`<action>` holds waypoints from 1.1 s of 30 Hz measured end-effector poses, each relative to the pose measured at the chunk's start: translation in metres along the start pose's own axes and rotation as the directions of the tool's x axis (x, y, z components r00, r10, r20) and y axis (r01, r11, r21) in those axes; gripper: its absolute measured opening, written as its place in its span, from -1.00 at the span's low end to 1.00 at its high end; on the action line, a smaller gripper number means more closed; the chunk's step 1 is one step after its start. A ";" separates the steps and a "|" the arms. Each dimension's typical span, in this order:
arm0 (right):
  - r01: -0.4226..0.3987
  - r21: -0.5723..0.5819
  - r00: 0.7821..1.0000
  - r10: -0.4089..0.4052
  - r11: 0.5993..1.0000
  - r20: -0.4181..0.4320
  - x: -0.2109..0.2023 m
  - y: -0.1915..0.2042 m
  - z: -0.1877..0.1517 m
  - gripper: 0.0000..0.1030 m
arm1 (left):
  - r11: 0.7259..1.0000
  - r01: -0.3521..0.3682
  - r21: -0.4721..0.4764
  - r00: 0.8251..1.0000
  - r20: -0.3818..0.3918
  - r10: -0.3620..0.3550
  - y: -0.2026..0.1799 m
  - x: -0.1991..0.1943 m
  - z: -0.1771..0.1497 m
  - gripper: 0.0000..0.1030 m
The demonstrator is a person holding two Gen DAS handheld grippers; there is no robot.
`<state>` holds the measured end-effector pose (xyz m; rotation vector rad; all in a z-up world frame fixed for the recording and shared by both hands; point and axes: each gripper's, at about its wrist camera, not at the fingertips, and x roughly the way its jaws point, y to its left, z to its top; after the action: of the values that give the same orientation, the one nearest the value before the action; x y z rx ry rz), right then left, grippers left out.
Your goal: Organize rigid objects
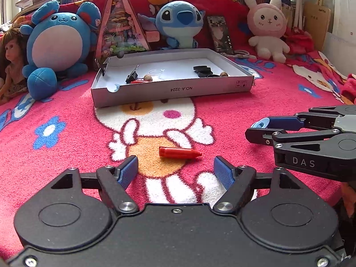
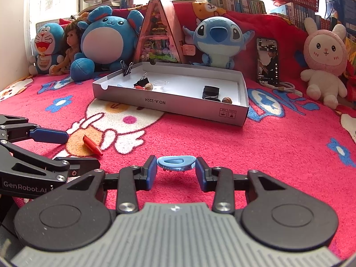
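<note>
right gripper (image 2: 176,171) clamped on a pale blue plastic piece (image 2: 176,162), held between its blue pads (image 2: 151,173) above the pink blanket (image 2: 267,155). left gripper (image 1: 175,169) spread wide and holding nothing, the red crayon (image 1: 179,152) lying on the blanket just ahead of its fingertips. beyond, the white box (image 1: 173,90) contains binder clips (image 1: 131,75), nuts and black pieces (image 1: 203,70).

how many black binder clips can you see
2. One binder clip is clipped on the left wall of the white box; the other binder clip lies inside near the left end. More may be hidden.
</note>
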<state>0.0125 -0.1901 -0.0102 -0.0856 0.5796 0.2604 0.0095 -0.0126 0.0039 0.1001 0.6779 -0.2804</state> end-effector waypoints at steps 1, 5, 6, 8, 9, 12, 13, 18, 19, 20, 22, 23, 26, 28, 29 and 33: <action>0.001 -0.001 1.000 -0.001 1.000 0.001 0.000 0.000 0.000 -0.14 | 1.000 0.001 0.001 1.000 0.005 -0.001 -0.002 0.001 0.001 0.43; 0.004 0.000 1.000 -0.004 1.000 -0.001 -0.001 0.000 -0.001 -0.14 | 1.000 -0.011 0.003 1.000 0.015 0.011 -0.004 0.007 0.004 0.42; 0.005 0.002 1.000 -0.005 1.000 -0.002 0.000 -0.001 -0.001 -0.14 | 1.000 -0.012 0.003 1.000 0.013 0.012 -0.004 0.010 0.004 0.41; 0.007 0.008 1.000 -0.007 1.000 -0.004 0.000 -0.002 -0.001 -0.14 | 1.000 -0.005 -0.001 1.000 0.009 0.005 -0.002 0.013 0.004 0.34; 0.008 0.009 1.000 -0.008 1.000 -0.004 0.000 -0.002 -0.002 -0.14 | 1.000 -0.001 -0.005 1.000 0.007 0.001 -0.001 0.014 0.003 0.29; 0.012 0.011 1.000 -0.012 1.000 -0.006 0.001 -0.002 -0.002 -0.14 | 1.000 -0.007 -0.007 1.000 0.015 0.007 -0.001 0.013 0.003 -0.15; 0.013 0.013 1.000 -0.013 1.000 -0.007 0.001 -0.003 -0.002 -0.14 | 1.000 -0.010 -0.007 1.000 0.015 0.010 0.000 0.013 0.004 -0.18; 0.023 0.022 1.000 -0.023 0.999 -0.004 0.001 -0.004 -0.001 -0.14 | 1.000 -0.005 -0.023 1.000 0.004 0.005 0.003 0.013 0.009 -0.18; 0.026 0.025 1.000 -0.026 0.999 -0.004 0.002 -0.004 -0.001 -0.14 | 1.000 -0.007 -0.024 1.000 0.005 0.007 0.003 0.013 0.010 -0.18; 0.029 0.027 1.000 -0.028 0.999 -0.003 0.002 -0.004 0.000 -0.14 | 1.000 -0.008 -0.024 1.000 0.006 0.008 0.004 0.012 0.011 -0.18; 0.032 0.033 0.999 -0.032 0.999 -0.003 0.002 -0.005 0.001 -0.14 | 1.000 -0.011 -0.026 1.000 0.006 0.011 0.004 0.012 0.013 -0.18; 0.034 0.036 0.999 -0.034 0.999 -0.002 0.003 -0.005 0.002 -0.14 | 0.999 -0.013 -0.030 1.000 0.007 0.014 0.005 0.012 0.015 -0.18; 0.041 0.048 0.999 -0.041 0.998 0.000 0.004 -0.006 0.005 -0.14 | 0.999 -0.018 -0.035 1.000 0.013 0.019 0.008 0.011 0.020 -0.18; 0.047 0.052 0.999 -0.047 0.998 0.003 0.006 -0.007 0.009 -0.14 | 0.999 -0.028 -0.040 0.999 0.020 0.029 0.011 0.011 0.027 -0.18; 0.050 0.055 0.999 -0.050 0.997 0.005 0.007 -0.007 0.011 -0.14 | 0.999 -0.031 -0.043 0.999 0.024 0.032 0.012 0.011 0.030 -0.18; 0.055 0.071 0.998 -0.056 0.996 0.012 0.010 -0.011 0.021 -0.14 | 0.998 -0.040 -0.051 0.998 0.039 0.043 0.018 0.011 0.046 -0.18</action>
<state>0.0350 -0.1950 0.0020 -0.0316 0.5716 0.1867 0.0512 -0.0059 0.0326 0.0599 0.6418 -0.2246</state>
